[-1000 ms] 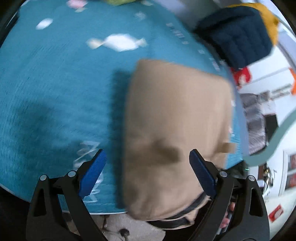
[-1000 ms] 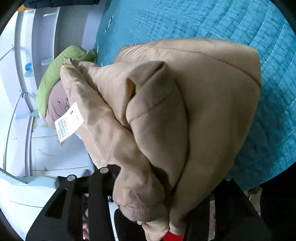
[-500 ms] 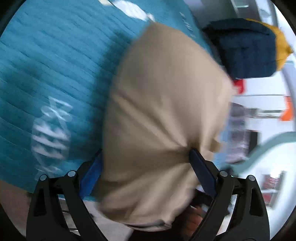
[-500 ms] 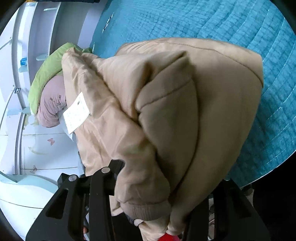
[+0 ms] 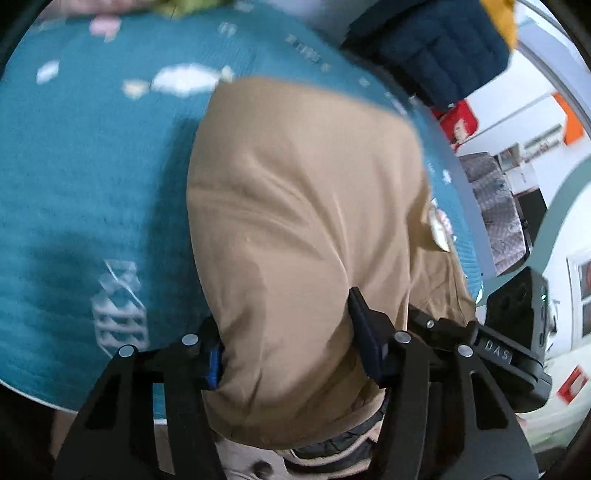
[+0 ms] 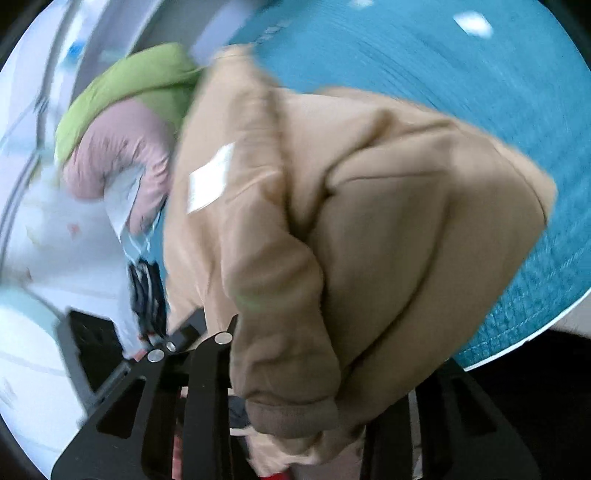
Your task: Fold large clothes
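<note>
**Both grippers clamped on a bundled tan garment over the teal bedspread**

The left gripper [image 5: 288, 332] has its two black fingers with blue pads [image 5: 213, 363] closed against a thick fold of the tan garment [image 5: 303, 229]. The cloth bulges between the pads and fills the gap. In the left wrist view the garment stretches away from the gripper as a smooth, folded slab, lying over the right half of the teal bedspread [image 5: 81, 177]. White printed shapes dot the bedspread to the left and far side. At the far right sits a dark blue quilted cushion [image 5: 436, 51] with a yellow one [image 5: 502, 18] just behind it. The near right shows the body of the other gripper [image 5: 517, 332], just beside the garment's edge.

In the right wrist view the right gripper [image 6: 306, 369] is clamped on the same tan garment [image 6: 369, 240]; its fingers are mostly buried under cloth. A ribbed cuff [image 6: 291, 413] hangs at the near edge between them. The garment is bunched in heavy folds, with a white care label [image 6: 208, 184] showing on its left side. Far left lie a green cushion [image 6: 129, 85] and a pink one [image 6: 118, 151], touching each other. The teal bedspread [image 6: 480, 74] spreads to the right and far side. This view is blurred.
</note>
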Motion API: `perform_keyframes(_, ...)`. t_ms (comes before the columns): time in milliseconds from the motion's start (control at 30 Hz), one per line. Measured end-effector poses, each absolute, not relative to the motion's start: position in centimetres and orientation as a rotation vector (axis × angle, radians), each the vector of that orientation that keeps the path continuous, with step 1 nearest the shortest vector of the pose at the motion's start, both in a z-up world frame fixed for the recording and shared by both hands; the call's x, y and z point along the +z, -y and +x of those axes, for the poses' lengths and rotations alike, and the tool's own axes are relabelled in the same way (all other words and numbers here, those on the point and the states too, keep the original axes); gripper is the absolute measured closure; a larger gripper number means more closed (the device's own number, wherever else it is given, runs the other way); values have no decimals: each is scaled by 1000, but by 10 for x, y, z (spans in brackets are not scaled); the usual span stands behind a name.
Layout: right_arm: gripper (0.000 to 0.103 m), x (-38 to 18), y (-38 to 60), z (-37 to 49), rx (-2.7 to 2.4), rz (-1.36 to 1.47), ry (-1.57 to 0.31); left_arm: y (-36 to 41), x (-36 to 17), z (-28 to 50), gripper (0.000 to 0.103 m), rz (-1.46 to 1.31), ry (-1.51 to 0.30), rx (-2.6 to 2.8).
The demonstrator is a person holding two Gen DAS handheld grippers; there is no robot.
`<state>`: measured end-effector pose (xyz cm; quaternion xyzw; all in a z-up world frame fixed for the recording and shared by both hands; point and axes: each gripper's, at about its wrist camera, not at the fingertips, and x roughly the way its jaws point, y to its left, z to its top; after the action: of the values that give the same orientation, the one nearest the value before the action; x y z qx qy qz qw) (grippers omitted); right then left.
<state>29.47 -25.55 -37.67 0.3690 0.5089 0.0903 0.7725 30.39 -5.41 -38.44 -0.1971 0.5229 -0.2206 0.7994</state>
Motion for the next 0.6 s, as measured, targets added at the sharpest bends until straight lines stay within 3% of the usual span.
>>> perform_keyframes(300,76,-301,148,334,322,609,-999,-1,-309,308,49,-363,-939,-435)
perform_keyframes(600,76,-255,37,406,530,448,-909,-143,-245,313,49,-389,-768,-305)
